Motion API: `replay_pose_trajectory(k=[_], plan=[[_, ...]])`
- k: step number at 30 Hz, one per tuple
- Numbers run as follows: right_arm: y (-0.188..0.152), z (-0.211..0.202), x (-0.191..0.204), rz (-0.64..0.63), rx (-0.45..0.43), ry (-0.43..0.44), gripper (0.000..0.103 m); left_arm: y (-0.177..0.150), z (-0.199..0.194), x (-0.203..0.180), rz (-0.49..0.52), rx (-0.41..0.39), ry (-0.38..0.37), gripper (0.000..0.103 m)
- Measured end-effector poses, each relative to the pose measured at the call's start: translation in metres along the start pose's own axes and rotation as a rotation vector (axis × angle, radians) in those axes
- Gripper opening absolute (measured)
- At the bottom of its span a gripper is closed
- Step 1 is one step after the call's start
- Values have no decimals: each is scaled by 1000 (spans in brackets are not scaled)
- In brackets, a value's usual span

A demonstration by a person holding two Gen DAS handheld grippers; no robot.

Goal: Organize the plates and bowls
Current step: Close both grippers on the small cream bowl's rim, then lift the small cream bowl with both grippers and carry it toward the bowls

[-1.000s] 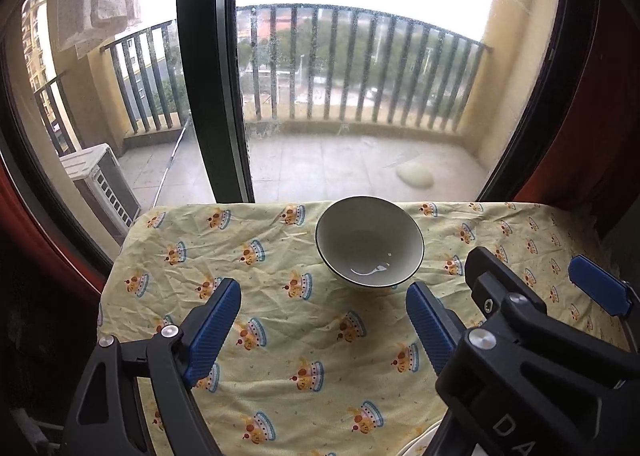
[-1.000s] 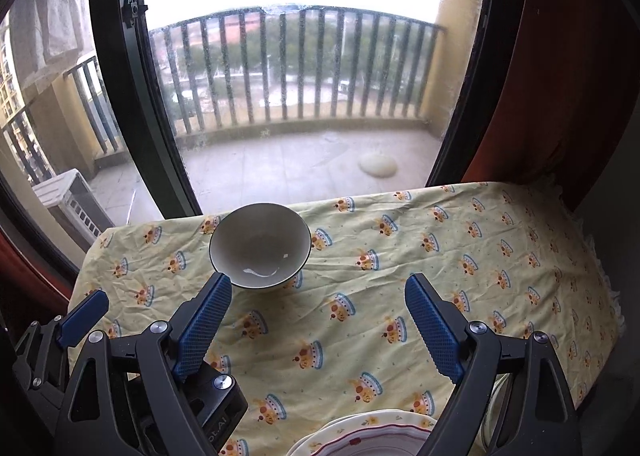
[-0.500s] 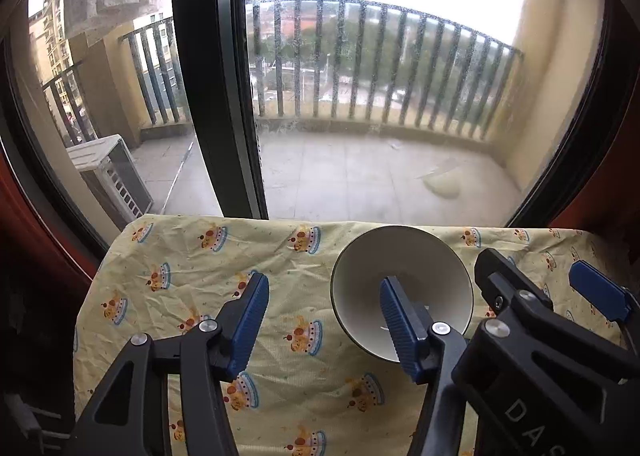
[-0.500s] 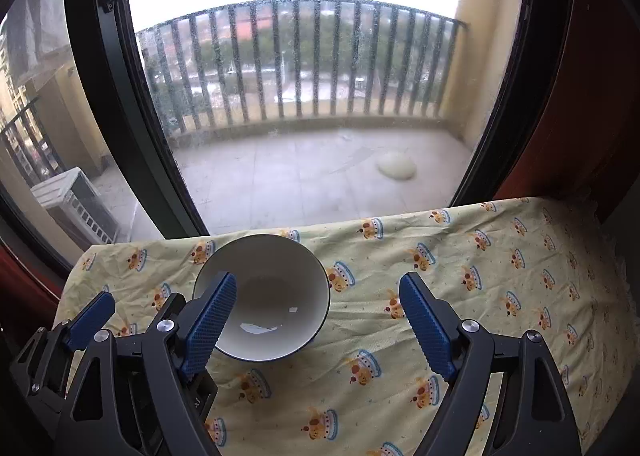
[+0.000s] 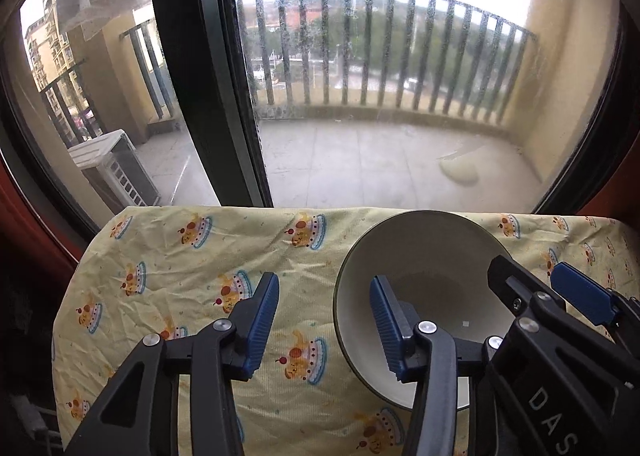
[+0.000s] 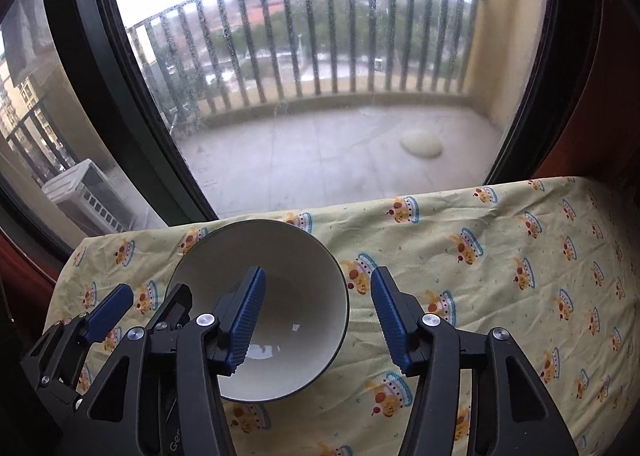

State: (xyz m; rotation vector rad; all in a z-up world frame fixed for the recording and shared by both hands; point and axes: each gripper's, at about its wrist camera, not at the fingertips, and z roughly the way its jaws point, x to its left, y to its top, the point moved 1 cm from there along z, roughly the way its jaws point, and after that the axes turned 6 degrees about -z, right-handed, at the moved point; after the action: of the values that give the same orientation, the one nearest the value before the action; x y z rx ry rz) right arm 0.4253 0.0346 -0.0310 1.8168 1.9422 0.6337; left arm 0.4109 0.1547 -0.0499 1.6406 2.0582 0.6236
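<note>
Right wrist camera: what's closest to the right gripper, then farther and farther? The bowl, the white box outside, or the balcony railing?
From the right gripper:
1. Bowl, its right rim between the jaws.
2. White box, outside, left.
3. Balcony railing, beyond the balcony floor.

Bowl (image 5: 420, 256) between claws; cloth (image 5: 180, 256) leftward clear.

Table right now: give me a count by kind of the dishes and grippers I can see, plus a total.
White round ceramic bowl on the yellow crown-print tablecloth: 1
Plates: 0 in view
Black grippers with blue pads, left gripper and right gripper, each straddling one side of the bowl's rim: 2
Total: 3
</note>
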Motion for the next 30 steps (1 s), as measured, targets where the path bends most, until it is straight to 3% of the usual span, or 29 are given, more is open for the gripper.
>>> replay_pose_trajectory(k=[8, 12, 14, 19, 30], plan=[[-4, 28, -5, 18, 38, 6, 42, -2, 20, -8, 33, 21, 5, 27], [-2, 35, -6, 36, 51, 13, 28, -1, 24, -11, 26, 44, -17, 16], [-2, 35, -8, 34, 46, -7, 20, -2, 23, -13, 31, 36, 2, 16], [-3, 42, -13, 48, 59, 30, 18, -2, 23, -16, 52, 21, 14, 17], [-4, 40, -11, 33, 76, 24, 19, -4, 20, -17, 65, 31, 15, 17]])
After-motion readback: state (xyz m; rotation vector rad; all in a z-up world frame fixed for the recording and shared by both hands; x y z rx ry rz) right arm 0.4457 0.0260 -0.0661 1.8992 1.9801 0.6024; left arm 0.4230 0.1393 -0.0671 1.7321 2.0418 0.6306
